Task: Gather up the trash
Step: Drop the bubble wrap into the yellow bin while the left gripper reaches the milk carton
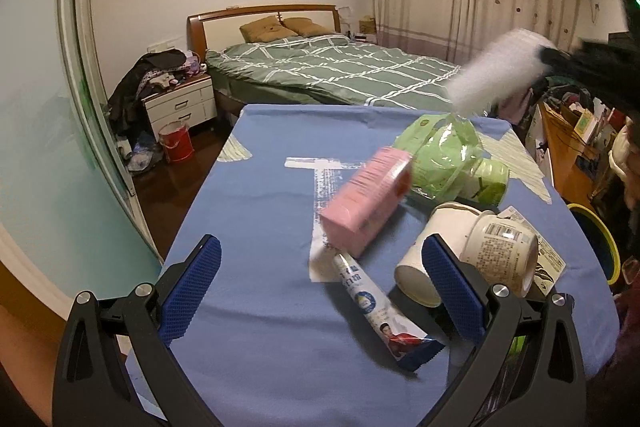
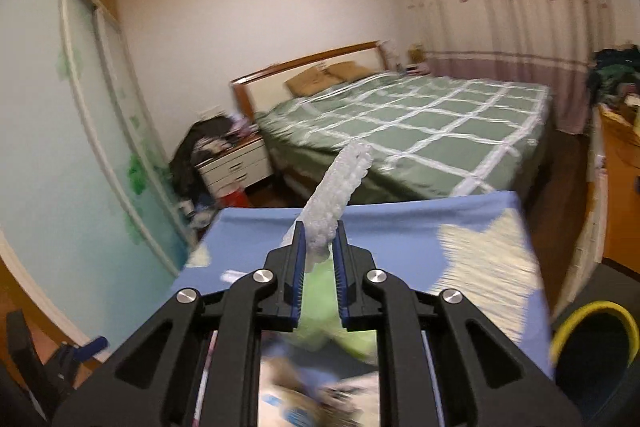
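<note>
My left gripper point(image 1: 320, 287) is open and empty, low over the blue cloth table point(image 1: 248, 211). In front of it lie a pink carton point(image 1: 368, 203), a blue-and-white tube wrapper point(image 1: 380, 315), a white paper cup point(image 1: 432, 251) on its side, a printed white cup point(image 1: 500, 251) and green packaging point(image 1: 452, 159). My right gripper point(image 2: 319, 239) is shut on a white foam wrap piece point(image 2: 340, 183), held above the table. That piece also shows blurred in the left wrist view point(image 1: 496, 71).
A bin with a yellow rim point(image 2: 592, 343) stands by the table's right side; it also shows in the left wrist view point(image 1: 600, 239). A green checked bed point(image 1: 332, 67) lies beyond the table. A white nightstand point(image 1: 180, 107) and a red bucket point(image 1: 176, 143) stand at left.
</note>
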`<action>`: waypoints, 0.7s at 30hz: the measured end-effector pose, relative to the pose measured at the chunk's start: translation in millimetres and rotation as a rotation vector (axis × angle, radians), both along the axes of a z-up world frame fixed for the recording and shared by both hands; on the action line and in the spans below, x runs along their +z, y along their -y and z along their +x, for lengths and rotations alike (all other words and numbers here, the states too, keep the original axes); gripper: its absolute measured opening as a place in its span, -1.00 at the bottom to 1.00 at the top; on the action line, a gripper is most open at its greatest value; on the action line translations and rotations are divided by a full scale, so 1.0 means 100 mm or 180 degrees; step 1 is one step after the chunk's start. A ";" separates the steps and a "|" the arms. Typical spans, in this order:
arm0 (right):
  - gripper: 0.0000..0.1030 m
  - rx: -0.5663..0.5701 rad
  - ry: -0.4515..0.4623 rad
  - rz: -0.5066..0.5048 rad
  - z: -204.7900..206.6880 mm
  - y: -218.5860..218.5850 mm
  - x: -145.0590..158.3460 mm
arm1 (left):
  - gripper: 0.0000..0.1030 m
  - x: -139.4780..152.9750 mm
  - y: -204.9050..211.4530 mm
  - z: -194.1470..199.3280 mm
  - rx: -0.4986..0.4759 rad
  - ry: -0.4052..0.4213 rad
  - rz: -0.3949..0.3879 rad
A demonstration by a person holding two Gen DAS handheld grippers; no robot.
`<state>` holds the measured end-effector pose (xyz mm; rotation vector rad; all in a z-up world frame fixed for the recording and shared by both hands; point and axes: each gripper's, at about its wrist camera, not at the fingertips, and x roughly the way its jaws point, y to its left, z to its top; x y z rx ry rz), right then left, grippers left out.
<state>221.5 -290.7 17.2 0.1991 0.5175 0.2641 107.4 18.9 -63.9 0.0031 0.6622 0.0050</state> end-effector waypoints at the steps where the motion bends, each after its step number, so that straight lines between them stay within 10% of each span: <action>1: -0.75 -0.0106 0.0010 -0.0010 -0.07 0.13 -0.01 | 0.93 0.00 0.01 0.00 -0.0012 -0.0005 -0.0002; 12: -0.75 -0.1722 -0.0350 -0.0254 -0.62 1.86 -0.65 | 0.93 -0.02 0.17 0.09 -0.0121 -0.0043 0.0009; 21: -0.70 -0.2264 -0.0857 -0.0354 -0.50 2.45 -1.36 | 0.93 -0.03 0.17 0.21 -0.0121 -0.0087 0.0037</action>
